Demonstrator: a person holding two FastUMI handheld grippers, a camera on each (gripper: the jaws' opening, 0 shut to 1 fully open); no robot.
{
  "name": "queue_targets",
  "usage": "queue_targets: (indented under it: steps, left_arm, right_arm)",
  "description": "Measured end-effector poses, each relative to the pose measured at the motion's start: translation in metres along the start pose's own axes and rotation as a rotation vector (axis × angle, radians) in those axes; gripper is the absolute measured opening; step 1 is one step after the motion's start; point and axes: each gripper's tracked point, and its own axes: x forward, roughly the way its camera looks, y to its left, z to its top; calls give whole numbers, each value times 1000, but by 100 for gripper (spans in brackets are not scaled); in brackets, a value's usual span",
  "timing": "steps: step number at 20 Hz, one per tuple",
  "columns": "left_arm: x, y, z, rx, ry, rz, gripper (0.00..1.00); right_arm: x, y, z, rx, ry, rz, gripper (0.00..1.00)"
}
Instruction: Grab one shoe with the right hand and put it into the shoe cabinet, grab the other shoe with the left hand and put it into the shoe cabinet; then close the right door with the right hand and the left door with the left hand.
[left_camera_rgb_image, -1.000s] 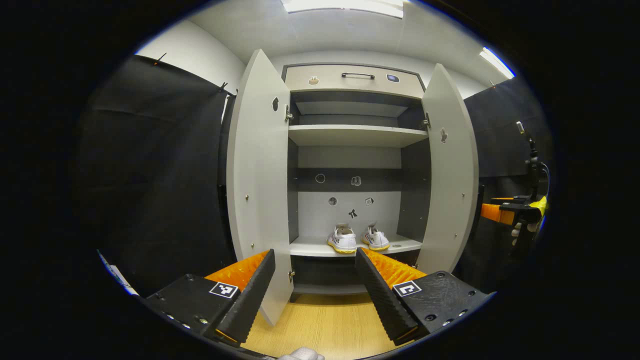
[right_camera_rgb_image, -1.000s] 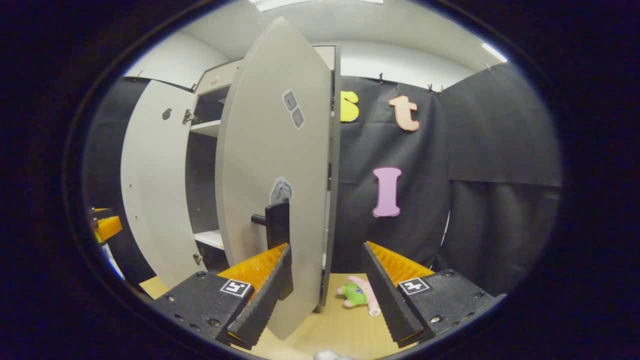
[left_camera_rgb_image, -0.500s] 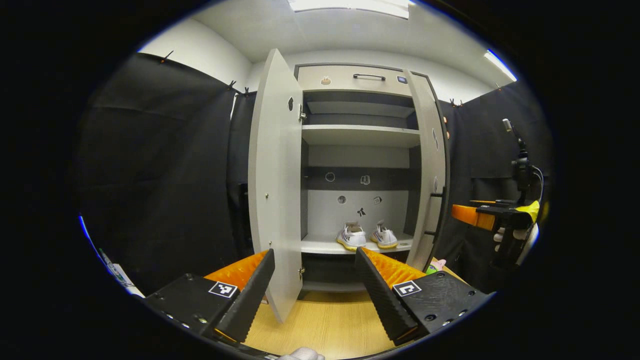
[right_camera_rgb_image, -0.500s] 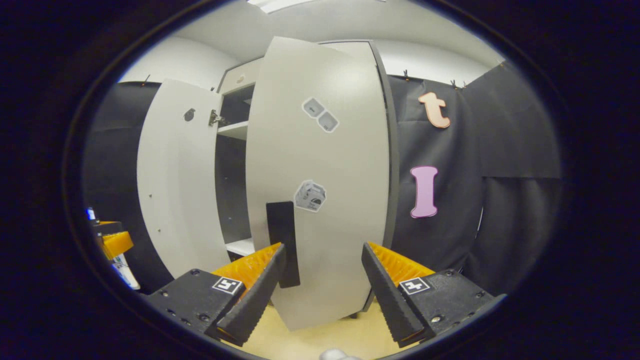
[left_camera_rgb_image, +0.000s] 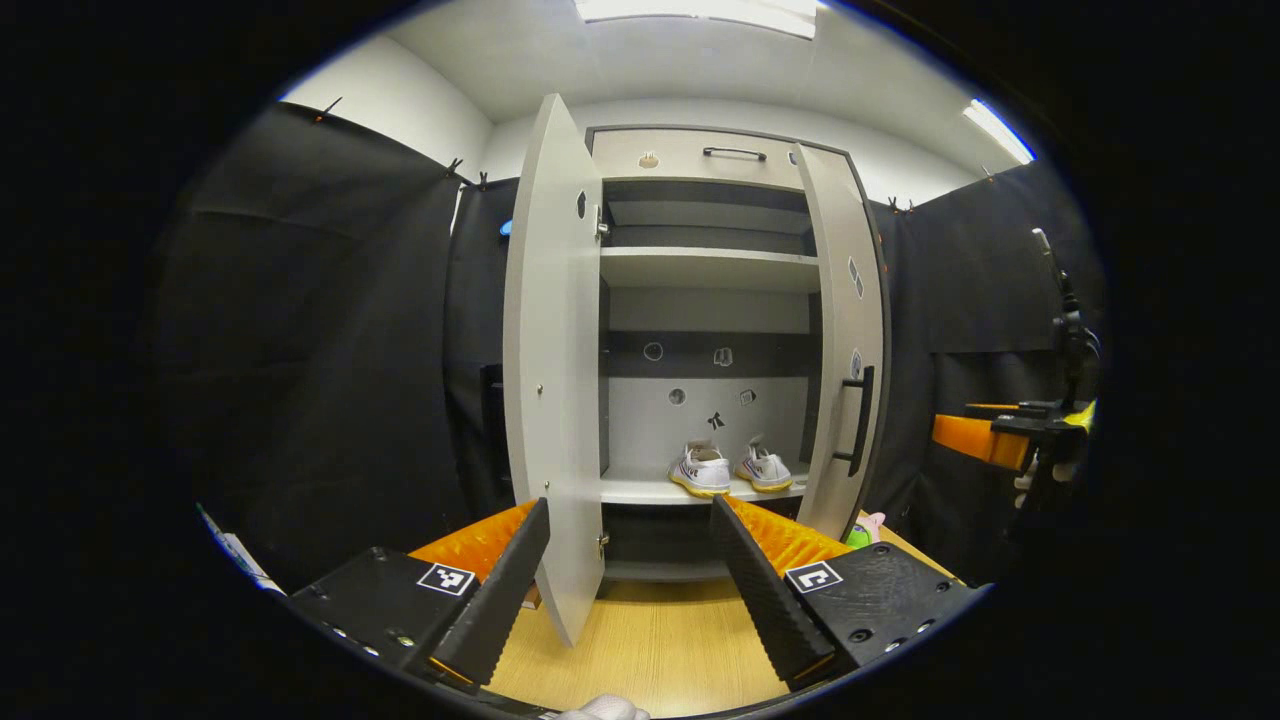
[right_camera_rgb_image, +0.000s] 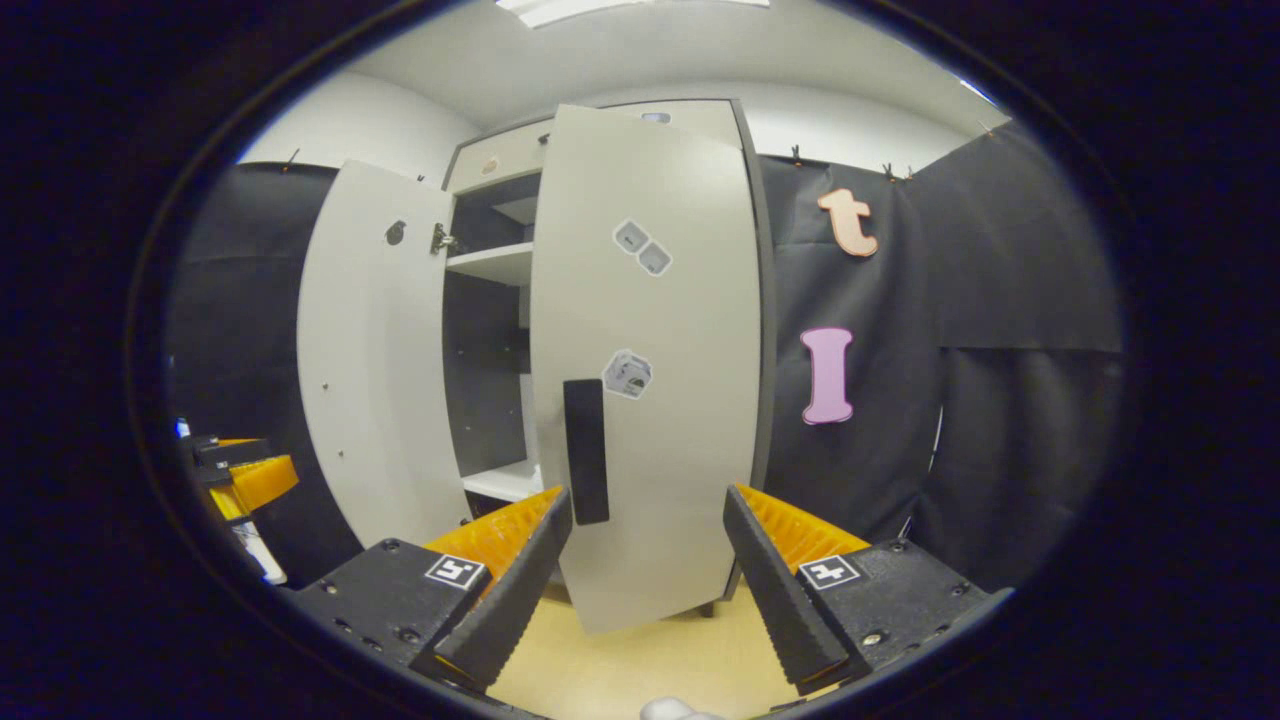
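Observation:
Two white shoes (left_camera_rgb_image: 700, 470) (left_camera_rgb_image: 765, 468) stand side by side on the lower shelf inside the grey shoe cabinet (left_camera_rgb_image: 705, 270). The left door (left_camera_rgb_image: 555, 380) stands wide open, edge-on to my left gripper (left_camera_rgb_image: 630, 505), which hangs open and holds nothing in front of the cabinet. The right door (right_camera_rgb_image: 650, 360) is swung most of the way shut, its black handle (right_camera_rgb_image: 585, 450) facing my right gripper (right_camera_rgb_image: 647, 492). That gripper is open and a little back from the door, not touching it. The right gripper (left_camera_rgb_image: 990, 440) also appears at the far right of the left gripper view.
A pink and green plush toy (left_camera_rgb_image: 860, 530) lies on the wooden floor (left_camera_rgb_image: 660, 650) by the right door's foot. Black cloth walls stand on both sides of the cabinet. My left gripper (right_camera_rgb_image: 245, 475) shows at the left edge of the right gripper view.
The right door has swung from wide open to mostly shut. My right gripper followed it round, then drew back a little. The left gripper has hardly moved.

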Motion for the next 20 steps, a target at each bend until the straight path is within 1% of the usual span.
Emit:
queue_targets:
  steps: [4, 7, 10, 12, 15, 16, 18, 20]
  left_arm:
    - [4, 20, -3, 8, 6, -12, 96]
    - [8, 41, -3, 35, 3, -15, 96]
    - [18, 77, 0, 43, -7, 19, 96]
    - [28, 108, 0, 46, -15, 59, 96]
    - [54, 157, -3, 42, -10, 121, 96]
    - [64, 169, -3, 34, -14, 128, 96]
    - [89, 189, -6, 29, -6, 149, 97]
    - [110, 198, -10, 15, 6, 158, 95]
  right_arm:
    - [-34, 5, -22, 2, 36, -41, 99]
    - [-55, 8, -34, 9, 47, -83, 99]
    - [-70, 16, -36, 27, 48, -118, 99]
    - [-80, 22, -37, 23, 48, -142, 99]
    - [-96, 32, -38, 11, 54, -176, 99]
    - [-102, 35, -41, 9, 62, -191, 99]
    - [-111, 42, -45, 18, 73, -203, 99]
    - [-117, 50, -54, 18, 102, -204, 99]
